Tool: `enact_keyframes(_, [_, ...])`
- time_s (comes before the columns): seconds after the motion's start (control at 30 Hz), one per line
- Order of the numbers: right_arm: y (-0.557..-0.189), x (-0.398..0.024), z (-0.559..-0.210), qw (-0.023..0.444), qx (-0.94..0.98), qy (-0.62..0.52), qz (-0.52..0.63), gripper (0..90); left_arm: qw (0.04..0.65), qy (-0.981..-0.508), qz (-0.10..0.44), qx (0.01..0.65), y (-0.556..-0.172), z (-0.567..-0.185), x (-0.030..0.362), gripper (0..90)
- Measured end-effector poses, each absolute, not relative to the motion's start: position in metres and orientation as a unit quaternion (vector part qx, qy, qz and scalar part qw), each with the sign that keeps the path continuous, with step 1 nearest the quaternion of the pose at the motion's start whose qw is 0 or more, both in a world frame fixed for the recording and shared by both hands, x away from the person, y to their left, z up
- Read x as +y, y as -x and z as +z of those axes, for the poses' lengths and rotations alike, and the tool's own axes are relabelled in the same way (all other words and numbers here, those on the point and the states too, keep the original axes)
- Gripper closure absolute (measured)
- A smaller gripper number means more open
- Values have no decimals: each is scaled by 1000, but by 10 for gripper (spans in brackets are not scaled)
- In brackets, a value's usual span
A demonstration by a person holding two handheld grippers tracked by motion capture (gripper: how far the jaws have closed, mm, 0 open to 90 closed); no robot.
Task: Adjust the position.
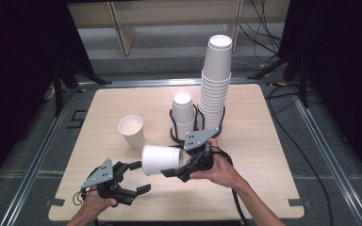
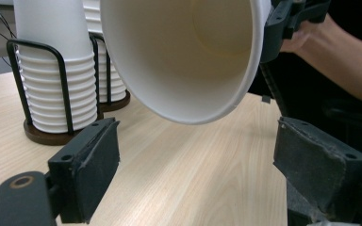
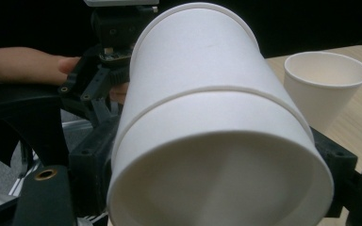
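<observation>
- Two grippers work over the near part of the wooden table (image 1: 264, 179), one in each of the person's hands.
- The right gripper (image 1: 172, 165) has its jaws clamped on the sides of a white paper cup (image 1: 161, 160), which it holds on its side above the table, clear of the wood.
- The cup's mouth faces the left gripper (image 1: 139, 177); in the right gripper view, a second rim line runs around the cup's wall.
- The left gripper's jaws stand wide apart with nothing between them, just below and beside the cup's mouth.
- A single cup (image 1: 131, 131) stands upright on the table, behind the held one.
- A black wire rack (image 1: 197, 123) holds a short stack (image 1: 183, 115) and a tall stack (image 1: 215, 80) of cups.
</observation>
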State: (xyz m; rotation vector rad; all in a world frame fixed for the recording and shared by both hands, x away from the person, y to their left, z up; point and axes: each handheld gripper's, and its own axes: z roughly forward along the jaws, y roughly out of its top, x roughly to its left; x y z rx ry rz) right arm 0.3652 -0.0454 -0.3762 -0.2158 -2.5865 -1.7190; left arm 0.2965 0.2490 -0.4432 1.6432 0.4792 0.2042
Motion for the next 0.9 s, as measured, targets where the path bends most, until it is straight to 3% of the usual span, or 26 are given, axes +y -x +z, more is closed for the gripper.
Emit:
enact_keyframes(0.23, [-360, -42, -380, 47, -822, 54, -564, 224, 658, -719, 84, 208, -296, -442, 248, 145])
enact_keyframes(0.7, [-355, -32, -390, 68, -833, 22, -548, 224, 648, -732, 100, 184, -291, -441, 242, 124])
enact_keyframes(0.9, [-354, -27, -395, 80, -835, 16, -545, 224, 656, -727, 99, 180, -290, -439, 242, 59])
